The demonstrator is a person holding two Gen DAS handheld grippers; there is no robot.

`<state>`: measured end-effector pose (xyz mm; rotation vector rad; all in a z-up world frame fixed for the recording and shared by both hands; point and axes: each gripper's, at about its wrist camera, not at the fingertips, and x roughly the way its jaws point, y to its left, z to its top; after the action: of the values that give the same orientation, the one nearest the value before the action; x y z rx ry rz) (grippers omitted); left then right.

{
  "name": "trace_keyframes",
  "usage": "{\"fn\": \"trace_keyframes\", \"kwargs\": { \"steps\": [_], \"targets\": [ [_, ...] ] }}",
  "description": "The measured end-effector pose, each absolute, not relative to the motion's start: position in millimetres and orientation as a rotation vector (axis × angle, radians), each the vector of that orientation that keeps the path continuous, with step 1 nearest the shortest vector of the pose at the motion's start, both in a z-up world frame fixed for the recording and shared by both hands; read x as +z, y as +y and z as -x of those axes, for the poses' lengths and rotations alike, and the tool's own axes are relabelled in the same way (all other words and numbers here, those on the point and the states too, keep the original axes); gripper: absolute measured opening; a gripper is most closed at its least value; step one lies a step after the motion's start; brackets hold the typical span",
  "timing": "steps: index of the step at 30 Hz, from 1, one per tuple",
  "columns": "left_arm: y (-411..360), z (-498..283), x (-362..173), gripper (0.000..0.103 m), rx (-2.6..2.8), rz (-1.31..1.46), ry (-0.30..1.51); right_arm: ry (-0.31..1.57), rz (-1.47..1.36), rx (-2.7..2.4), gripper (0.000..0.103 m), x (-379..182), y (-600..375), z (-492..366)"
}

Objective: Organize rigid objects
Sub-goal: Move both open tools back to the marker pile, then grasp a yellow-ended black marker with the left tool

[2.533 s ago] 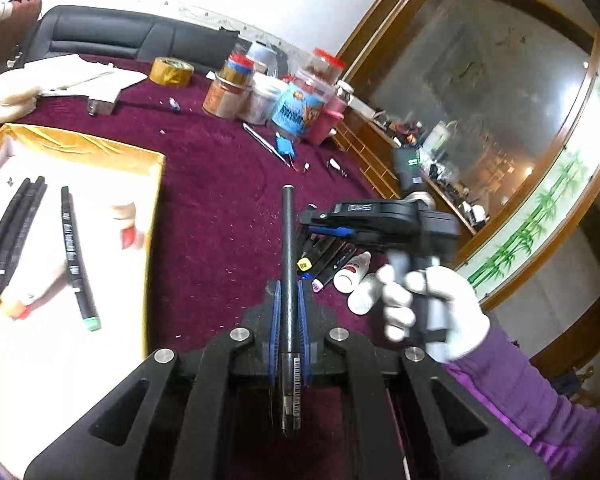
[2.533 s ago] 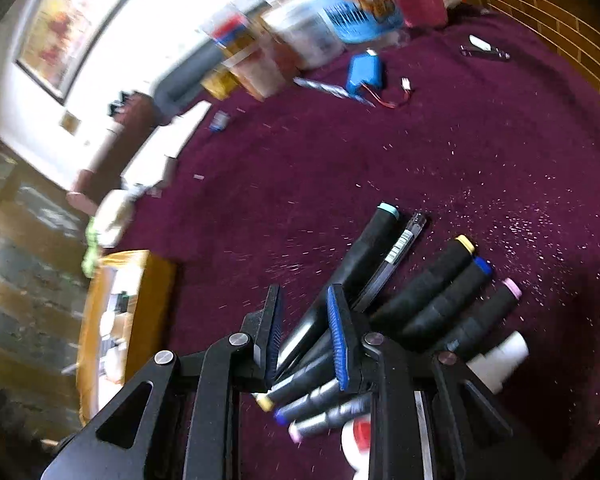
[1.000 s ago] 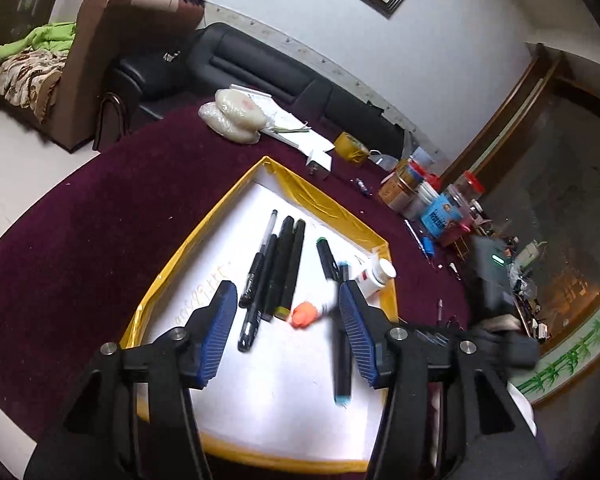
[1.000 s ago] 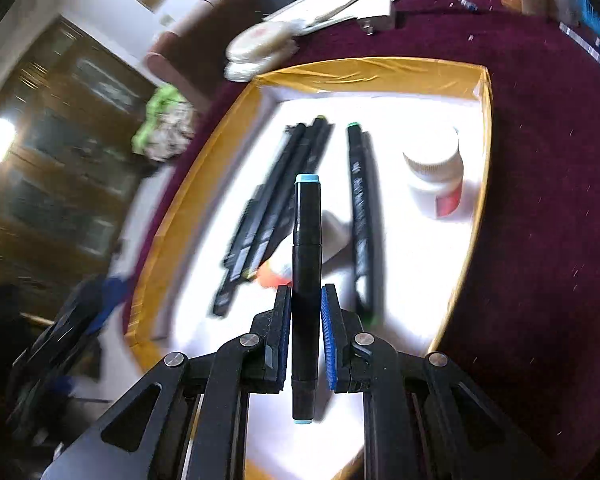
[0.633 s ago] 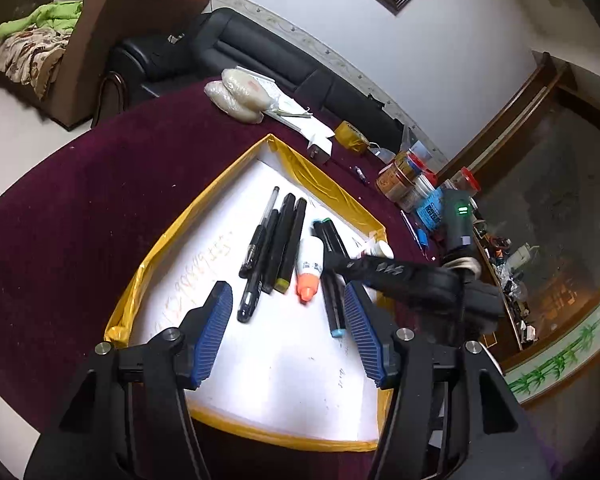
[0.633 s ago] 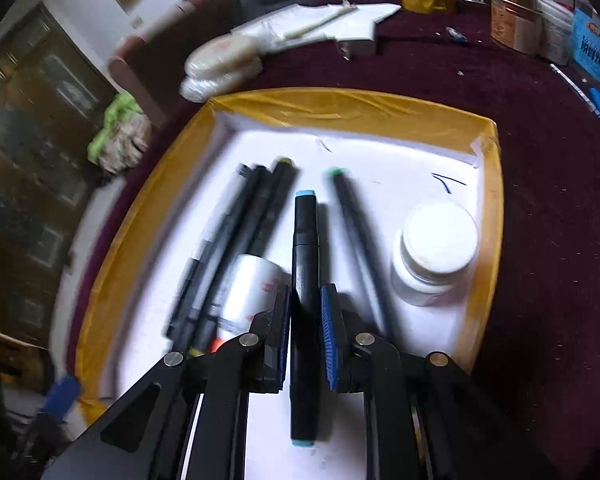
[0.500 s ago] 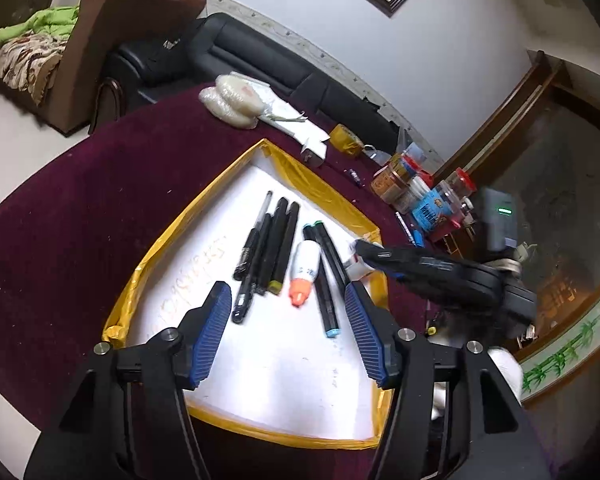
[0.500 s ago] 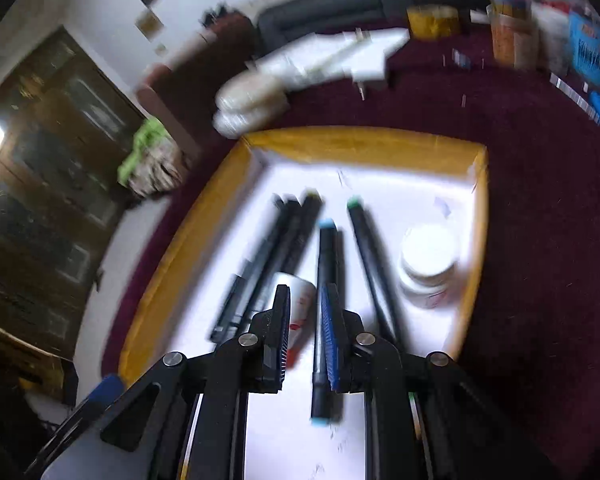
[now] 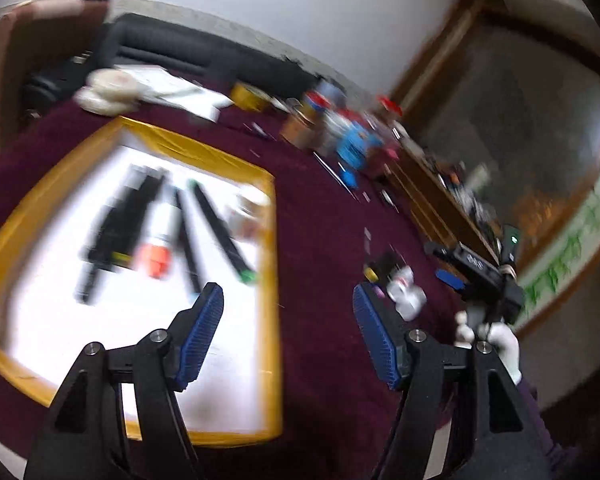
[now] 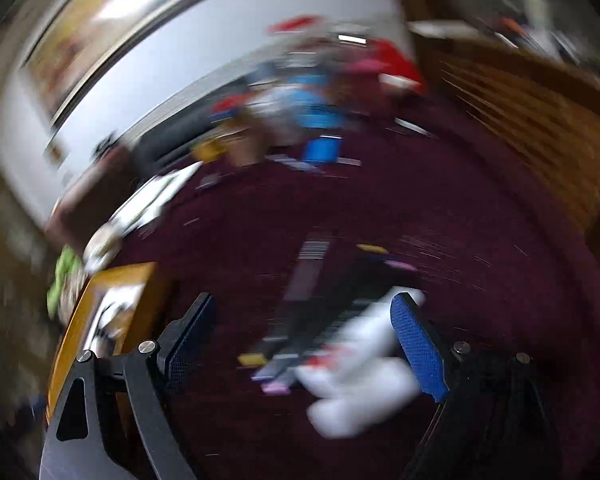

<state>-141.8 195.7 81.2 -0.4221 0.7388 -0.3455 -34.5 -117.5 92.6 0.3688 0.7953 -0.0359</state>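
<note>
A yellow-rimmed white tray (image 9: pixel 270 264) on the maroon table holds several black markers (image 9: pixel 220 228), a white tube with an orange cap (image 9: pixel 156 250) and a small white bottle (image 9: pixel 250 210). My left gripper (image 9: pixel 286 312) hovers over the tray's right edge, jaws opening, nothing between them. A loose pile of markers and white bottles (image 9: pixel 404 292) lies to the right on the cloth. My right gripper (image 10: pixel 302 320) hangs over that pile (image 10: pixel 352 344) in a blurred right wrist view, jaws opening wide and holding nothing. It also shows at the right in the left wrist view, right gripper (image 9: pixel 476 268), in a white-gloved hand.
Jars, cans and a blue packet (image 9: pixel 356 144) crowd the table's far side, with a tape roll (image 9: pixel 248 94) and papers (image 9: pixel 168 88) to their left. A wooden rail (image 9: pixel 432 196) borders the table on the right. A black sofa (image 9: pixel 196 56) stands behind.
The right gripper let go of the teal-capped marker in the tray, opened wide and swung right to the loose pile. The left gripper widened and shifted right toward the tray's edge.
</note>
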Motion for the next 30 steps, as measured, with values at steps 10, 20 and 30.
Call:
{"fn": "trace_keyframes", "kwargs": {
  "steps": [10,20,30],
  "targets": [
    [65,84,70,0.066,-0.441,0.187,0.884,0.740,-0.564,-0.145,0.085,57,-227,54],
    [-34,-4,32,0.063,-0.485,-0.058,0.941,0.717,-0.638,-0.047,0.085,45,-232,61],
    [-35,-5,28,0.021,-0.555,-0.035,0.950,0.748,-0.647,-0.034,0.085,38,-232,55]
  ]
}}
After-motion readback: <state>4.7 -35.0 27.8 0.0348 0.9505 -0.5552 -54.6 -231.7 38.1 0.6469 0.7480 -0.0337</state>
